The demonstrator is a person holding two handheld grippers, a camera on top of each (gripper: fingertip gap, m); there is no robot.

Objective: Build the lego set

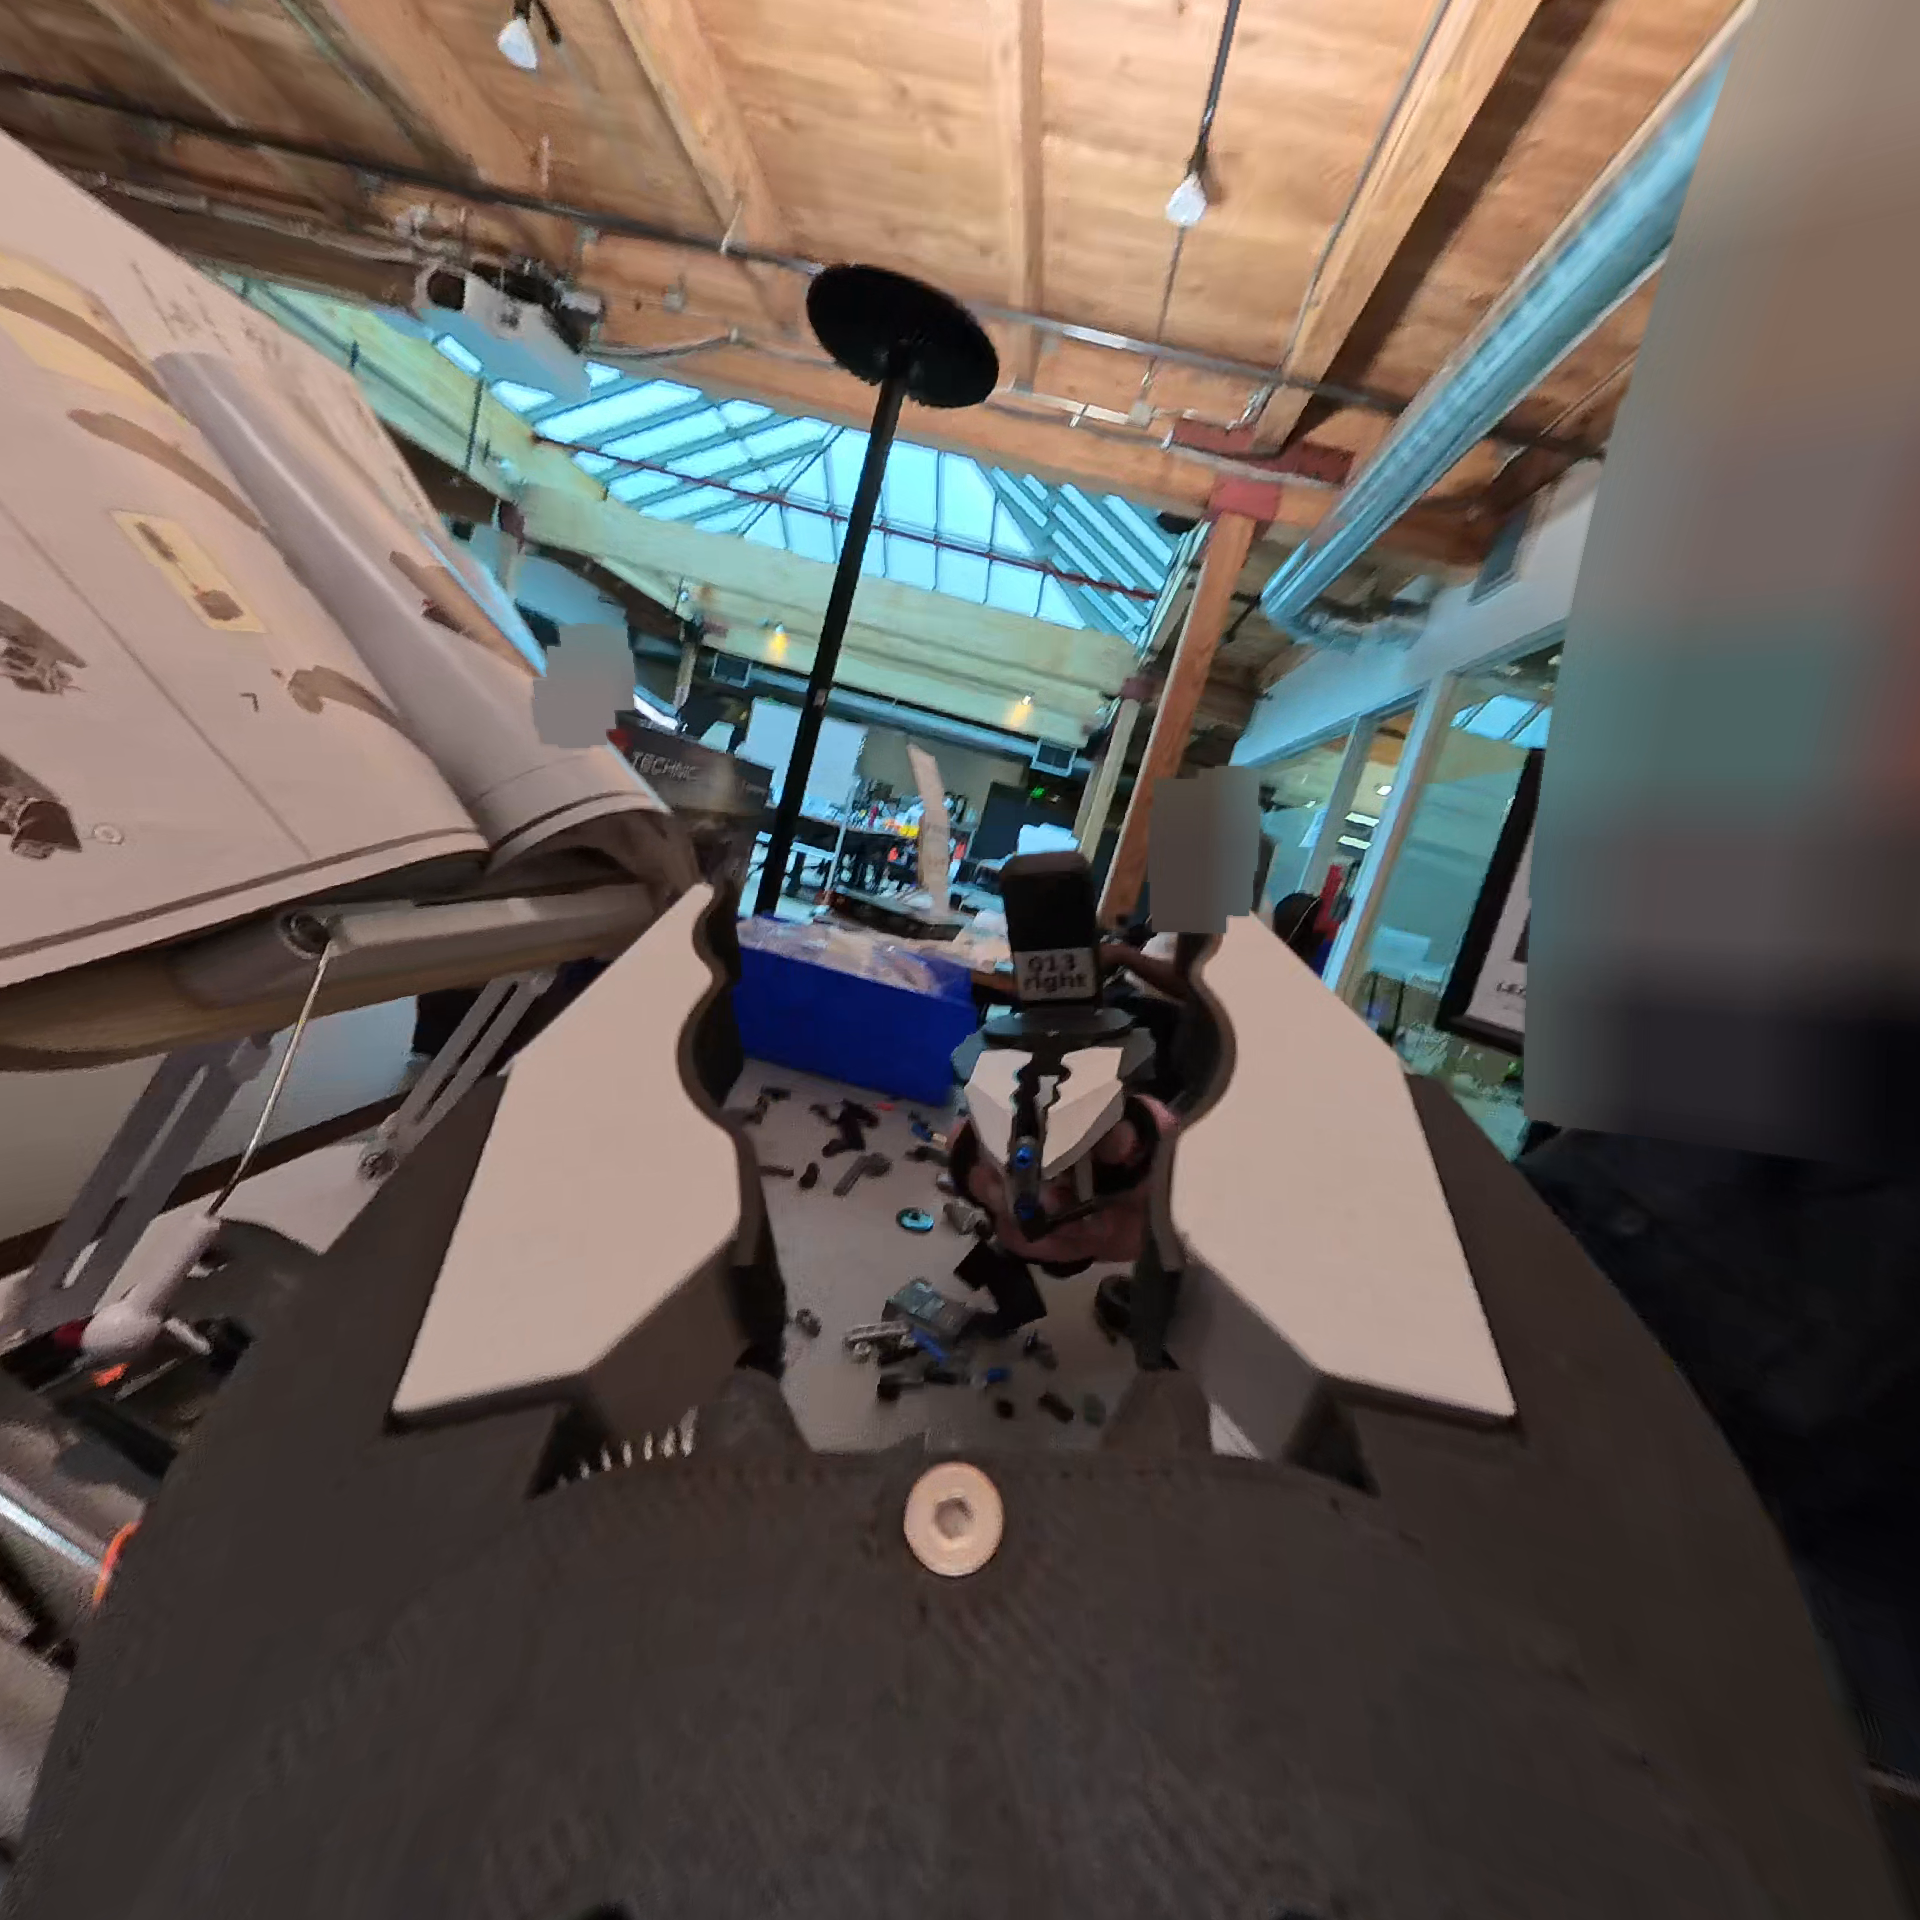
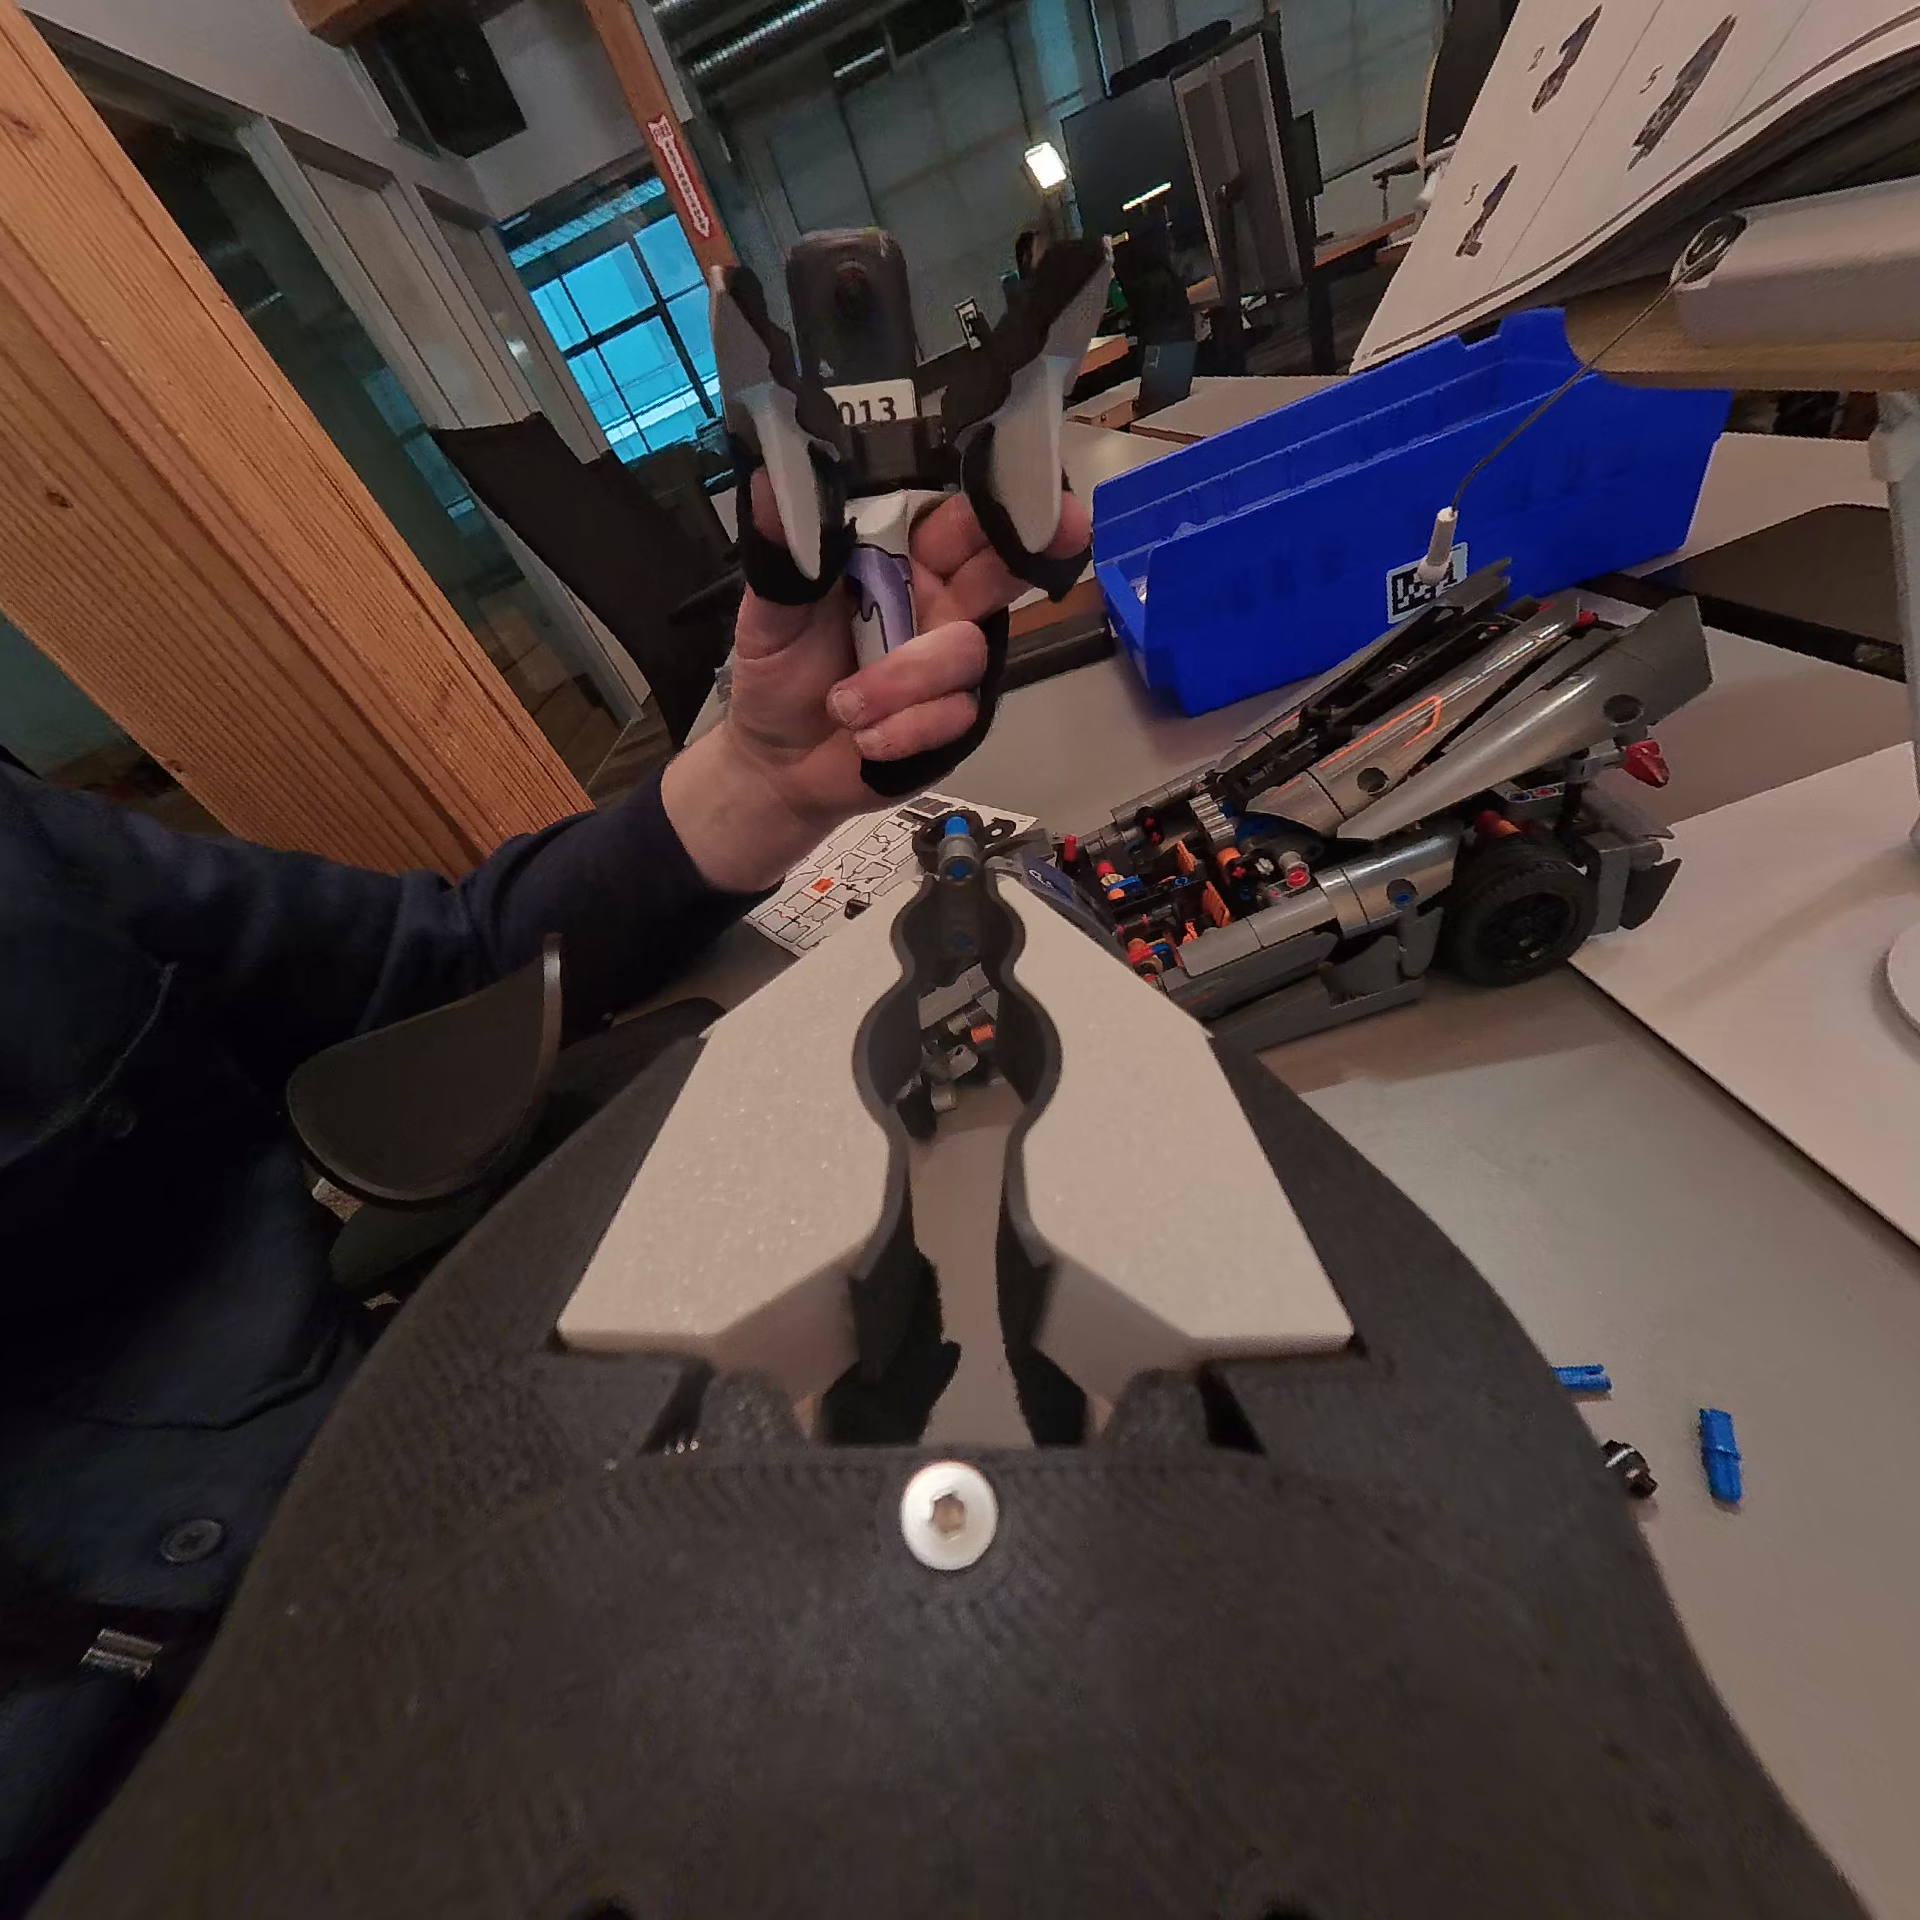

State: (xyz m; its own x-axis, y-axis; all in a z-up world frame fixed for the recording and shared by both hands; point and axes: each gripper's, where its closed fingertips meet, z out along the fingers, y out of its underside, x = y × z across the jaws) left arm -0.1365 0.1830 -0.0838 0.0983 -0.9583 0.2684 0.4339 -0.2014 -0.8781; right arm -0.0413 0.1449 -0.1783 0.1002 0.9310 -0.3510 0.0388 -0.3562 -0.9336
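Gripping a small dark lego piece with blue pins (image 2: 958,862) at its tips, the right gripper (image 2: 961,883) should align carefully; the left gripper (image 1: 961,1039) hangs wide open, while the grey lego car (image 2: 1403,821) rests on the table (image 2: 1507,1143).

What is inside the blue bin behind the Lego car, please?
The blue bin shows little from the right wrist view: its near wall hides most of the interior. In the left wrist view, clear plastic bags fill its top; what they hold, and anything beneath them, cannot be seen.
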